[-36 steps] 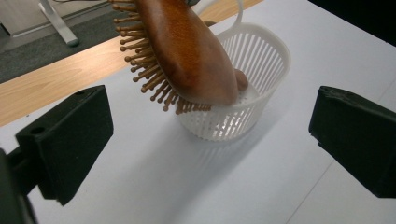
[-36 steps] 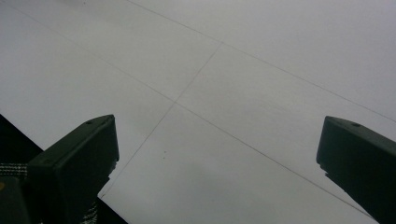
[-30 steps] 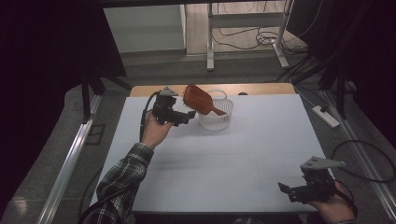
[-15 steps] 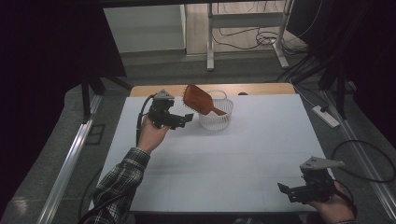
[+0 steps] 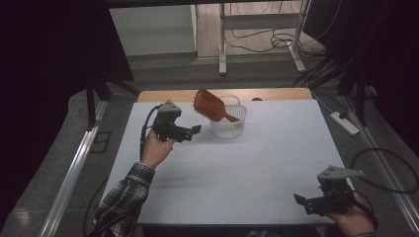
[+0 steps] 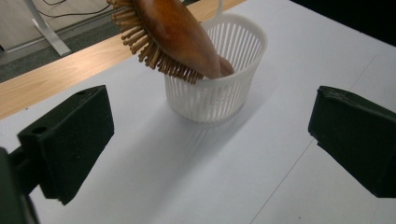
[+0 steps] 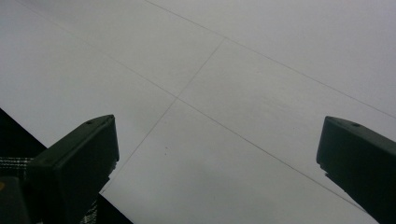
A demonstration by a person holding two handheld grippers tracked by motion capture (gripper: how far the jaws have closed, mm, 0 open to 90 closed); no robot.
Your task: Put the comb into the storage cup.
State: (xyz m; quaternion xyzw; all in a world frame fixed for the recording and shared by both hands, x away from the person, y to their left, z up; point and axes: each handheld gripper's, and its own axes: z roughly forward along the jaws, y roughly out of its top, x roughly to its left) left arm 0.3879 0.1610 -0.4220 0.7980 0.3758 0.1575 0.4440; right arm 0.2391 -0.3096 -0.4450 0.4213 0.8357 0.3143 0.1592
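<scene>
My left gripper (image 5: pixel 193 131) hangs with jaws spread and empty. Just ahead, the brush (image 6: pixel 173 35) leans handle-down in the basket (image 6: pixel 219 88), propped on its rim. My right gripper (image 5: pixel 307 202), jaws also spread, idles over bare desk (image 7: pixel 243 93).

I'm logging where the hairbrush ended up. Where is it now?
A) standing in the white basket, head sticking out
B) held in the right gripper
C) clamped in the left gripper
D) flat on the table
A: the hairbrush stands handle-down in the white basket, its bristled head leaning out over the rim, with both grippers open and apart from it.
</scene>
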